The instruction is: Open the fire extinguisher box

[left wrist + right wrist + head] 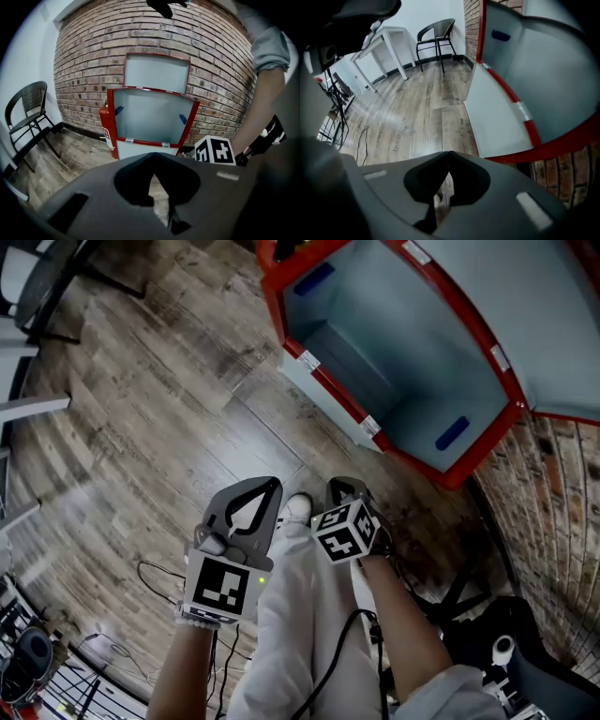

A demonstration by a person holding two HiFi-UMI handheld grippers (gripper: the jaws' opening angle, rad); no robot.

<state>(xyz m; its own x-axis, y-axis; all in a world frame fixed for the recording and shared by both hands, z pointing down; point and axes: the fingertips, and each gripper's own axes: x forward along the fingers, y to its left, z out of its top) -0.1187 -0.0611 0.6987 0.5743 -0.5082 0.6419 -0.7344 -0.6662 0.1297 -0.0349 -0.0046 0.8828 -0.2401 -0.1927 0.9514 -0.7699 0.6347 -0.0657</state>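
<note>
Wood-plank floor by brick wall | head view: fire extinguisher box stands open, ahead of and apart from left gripper and right gripper, both with jaws pressed together, empty | left gripper view: box beyond the tips; side label unreadable | right gripper view: box up-right of tips, untouched

Fire extinguisher box — red-framed, pale inside — stands open against brick wall
</note>
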